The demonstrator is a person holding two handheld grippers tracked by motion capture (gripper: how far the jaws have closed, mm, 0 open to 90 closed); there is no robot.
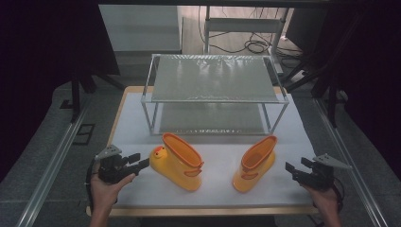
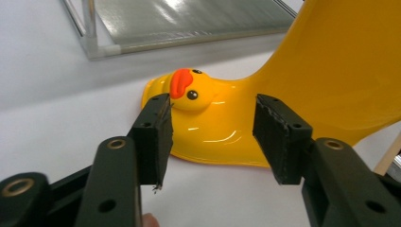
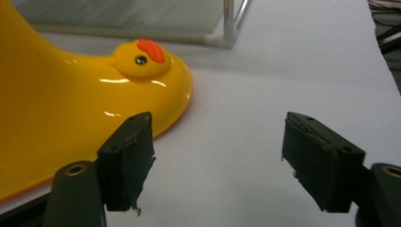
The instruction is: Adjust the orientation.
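A: Where do the boots stand?

B: Two glossy yellow rubber rain boots with orange rims and duck faces on the toes stand upright on the white table top point(image 1: 142, 189), well apart from each other. The left boot point(image 1: 182, 163) has its duck toe pointing to the left edge of the table; the right boot point(image 1: 255, 165) stands nearer the person's right side, with its opening tipped toward the rack.

A: And the grippers?

B: The left gripper point(image 1: 142, 163) lies low, just beside the left boot's toe. In the left gripper view its black jaws are apart, and the duck head with its orange beak point(image 2: 182, 82) sits beyond and between them; the pads do not press on the boot. The right gripper point(image 1: 295, 169) is held near the right boot, clear of it. In the right gripper view its jaws are wide apart over bare white table, and the duck-faced toe point(image 3: 142, 59) lies off to the left of the left-hand jaw.

A: What is behind the boots?

B: A two-shelf rack of silver metal tubes with ribbed grey shelves point(image 1: 215, 78) stands at the far half of the table, its front legs just behind the boots. The person's hands hold both grippers from the near edge.
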